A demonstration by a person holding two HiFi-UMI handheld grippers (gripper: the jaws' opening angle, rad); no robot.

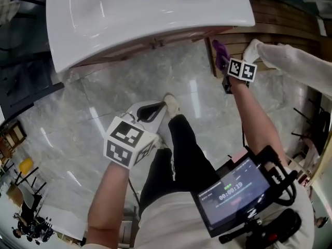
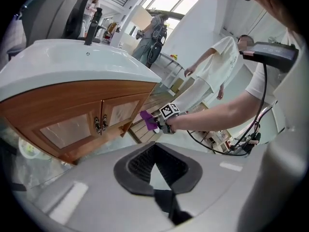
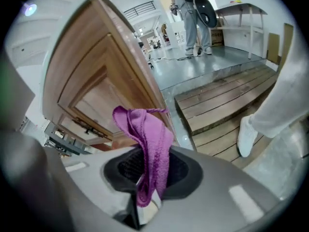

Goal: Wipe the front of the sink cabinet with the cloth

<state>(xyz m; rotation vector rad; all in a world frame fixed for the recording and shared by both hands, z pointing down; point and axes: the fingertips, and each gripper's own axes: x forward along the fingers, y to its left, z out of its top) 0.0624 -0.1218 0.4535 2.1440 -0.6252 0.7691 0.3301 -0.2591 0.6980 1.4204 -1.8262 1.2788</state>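
The wooden sink cabinet (image 2: 87,120) stands under a white basin (image 1: 155,25); its two front doors carry metal handles (image 2: 100,123). My right gripper (image 3: 147,178) is shut on a purple cloth (image 3: 149,144), which flops up over the jaws close to the cabinet's right corner (image 3: 96,81). From above, the cloth (image 1: 220,50) and right gripper (image 1: 223,61) sit just off the basin's right end. The left gripper (image 1: 153,109) hangs back over the floor, away from the cabinet, jaws shut with nothing between them. It sees the cloth (image 2: 148,121) beside the cabinet front.
A slatted wooden platform (image 3: 227,100) lies on the floor right of the cabinet. A person in white (image 1: 290,56) stands there, one shoe (image 3: 247,137) near the platform. My own leg and shoe (image 1: 171,105) stand on the marble floor. A recorder screen (image 1: 233,193) hangs at my chest.
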